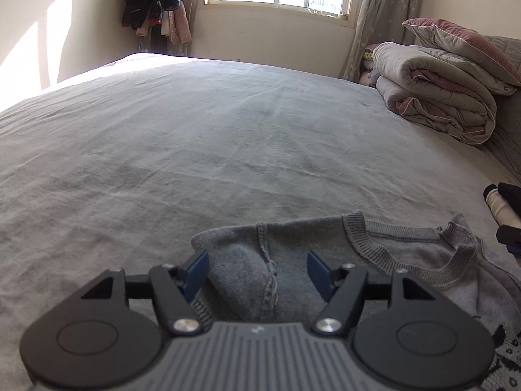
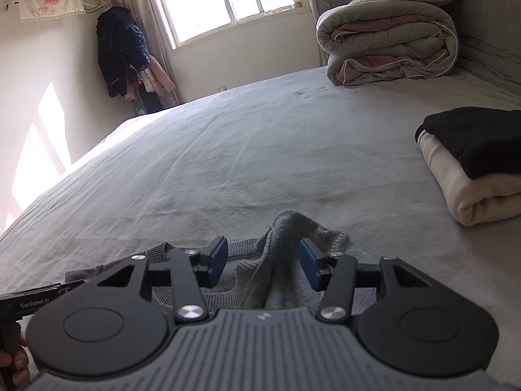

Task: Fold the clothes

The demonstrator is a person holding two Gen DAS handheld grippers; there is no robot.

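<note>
Nearest in the left wrist view, the left gripper (image 1: pixel 257 268) stands with its fingers apart. A ridge of the grey sweatshirt (image 1: pixel 325 260) lies between the blue pads, which do not press on it. The right gripper (image 2: pixel 262 262) is in the same state: fingers apart, a raised fold of the same garment between them, not clamped. Neither gripper holds cloth.

The sweatshirt lies on the bed (image 1: pixel 228 130) at its near edge, just in front of both grippers. It is a soft grey knit with a ribbed neckband (image 1: pixel 374 244) and a stitched seam running down the shoulder. The neck end points away from the cameras. The cloth is rumpled and bunched at both shoulders (most of the body is hidden below the grippers).

Judgement on progress: this garment looks laid out or part-folded, not finished; how many folds it has cannot be told. Flattening and further folds appear to remain.

Farther right, a black garment on a cream one (image 2: pixel 472 169) forms a neat folded stack, apparently completed work. Beyond, rolled quilts (image 2: pixel 390 42) sit at the bed's far end.
</note>
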